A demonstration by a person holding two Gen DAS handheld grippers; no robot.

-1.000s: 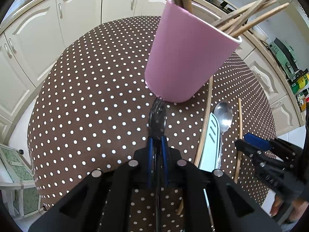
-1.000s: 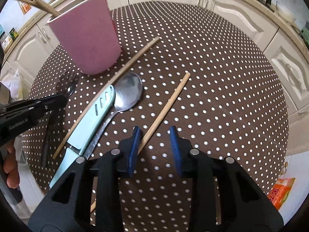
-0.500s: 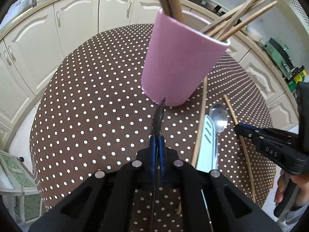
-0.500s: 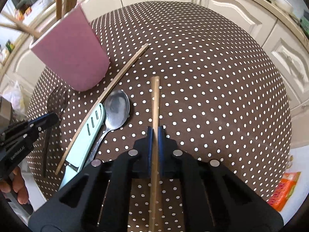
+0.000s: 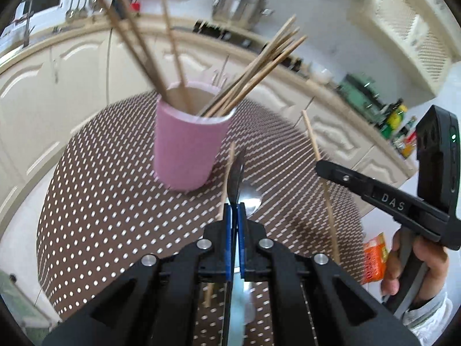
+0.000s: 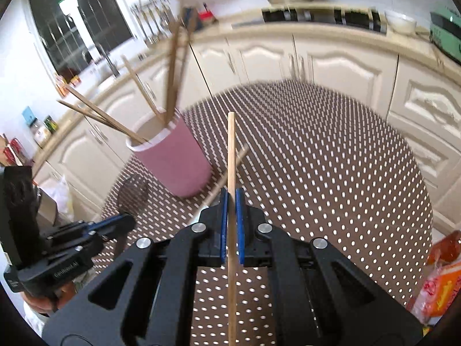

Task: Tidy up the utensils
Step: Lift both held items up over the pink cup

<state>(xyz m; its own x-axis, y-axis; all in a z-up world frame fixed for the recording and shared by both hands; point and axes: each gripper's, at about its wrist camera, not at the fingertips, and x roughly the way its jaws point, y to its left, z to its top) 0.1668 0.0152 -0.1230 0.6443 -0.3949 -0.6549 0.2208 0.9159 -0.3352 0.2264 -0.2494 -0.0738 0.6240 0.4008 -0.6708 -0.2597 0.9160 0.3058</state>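
A pink cup (image 5: pixel 187 147) with several wooden chopsticks in it stands on the round brown dotted table (image 5: pixel 95 201); it also shows in the right wrist view (image 6: pixel 175 164). My left gripper (image 5: pixel 236 210) is shut on a dark metal fork (image 5: pixel 236 177) and holds it above the table, right of the cup. My right gripper (image 6: pixel 230 199) is shut on a wooden chopstick (image 6: pixel 231 155), lifted and pointing away; the chopstick also shows in the left wrist view (image 5: pixel 314 141).
A metal spoon (image 5: pixel 250 196), a light blue knife (image 5: pixel 239 297) and another chopstick (image 6: pixel 227 177) lie on the table by the cup. Cream kitchen cabinets ring the table. An orange packet (image 6: pixel 440 285) lies beyond the table's right edge.
Both grippers have lifted and tilted up: the left raised the fork off the table, the right closed on the chopstick and raised it. The cup now sits farther away.
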